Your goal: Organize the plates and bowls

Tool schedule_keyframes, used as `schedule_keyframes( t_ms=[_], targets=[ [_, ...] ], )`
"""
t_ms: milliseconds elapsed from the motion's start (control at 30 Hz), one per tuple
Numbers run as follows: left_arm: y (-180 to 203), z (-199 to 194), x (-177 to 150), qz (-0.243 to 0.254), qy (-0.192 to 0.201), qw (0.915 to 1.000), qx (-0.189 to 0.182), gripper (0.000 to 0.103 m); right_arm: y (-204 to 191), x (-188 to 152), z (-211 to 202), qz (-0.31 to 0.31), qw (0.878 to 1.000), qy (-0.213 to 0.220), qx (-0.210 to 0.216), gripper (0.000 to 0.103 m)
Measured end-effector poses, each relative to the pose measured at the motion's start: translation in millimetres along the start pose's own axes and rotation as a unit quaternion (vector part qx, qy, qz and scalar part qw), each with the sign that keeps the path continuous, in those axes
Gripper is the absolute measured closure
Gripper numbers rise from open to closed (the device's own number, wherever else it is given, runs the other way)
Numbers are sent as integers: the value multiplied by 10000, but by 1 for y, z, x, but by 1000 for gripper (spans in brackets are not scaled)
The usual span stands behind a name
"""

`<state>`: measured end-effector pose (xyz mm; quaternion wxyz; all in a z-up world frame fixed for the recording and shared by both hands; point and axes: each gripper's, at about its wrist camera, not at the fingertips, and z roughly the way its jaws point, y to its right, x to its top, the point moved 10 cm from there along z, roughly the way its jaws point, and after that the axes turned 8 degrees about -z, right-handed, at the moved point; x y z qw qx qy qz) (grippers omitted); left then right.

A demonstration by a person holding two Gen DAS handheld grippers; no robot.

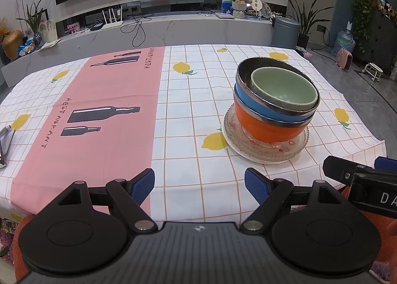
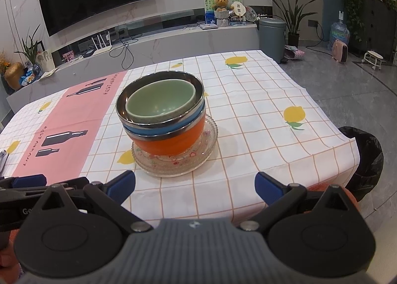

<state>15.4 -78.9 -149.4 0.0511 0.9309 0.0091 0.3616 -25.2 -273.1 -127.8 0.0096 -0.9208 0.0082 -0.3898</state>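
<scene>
A stack stands on the table: a green bowl (image 1: 285,90) (image 2: 161,103) nested in a blue steel-rimmed bowl (image 1: 260,108) (image 2: 148,131), in an orange bowl (image 1: 263,129) (image 2: 173,142), on clear glass plates (image 1: 268,151) (image 2: 173,167). My left gripper (image 1: 199,186) is open and empty, near the table's front edge, left of and below the stack. My right gripper (image 2: 194,187) is open and empty, in front of the stack. The right gripper also shows at the right edge of the left wrist view (image 1: 359,172).
The tablecloth (image 1: 188,110) has lemons and a pink panel (image 1: 94,110). A metal object (image 1: 5,142) lies at the table's left edge. A black bin (image 2: 364,160) stands off the table's right corner. A TV console runs behind the table.
</scene>
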Motion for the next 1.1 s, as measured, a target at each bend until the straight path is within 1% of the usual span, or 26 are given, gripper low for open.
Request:
schedule_keyframes(
  t_ms=[933,1100],
  targets=[
    [0,3,-2,-9,-46,10000,-29,7,-1,-2,4,14,9999,-104,58,3],
    [0,2,-1,-11,14,10000,-88,7,-1,-2,5,24,9999,-114,57,3]
  ],
)
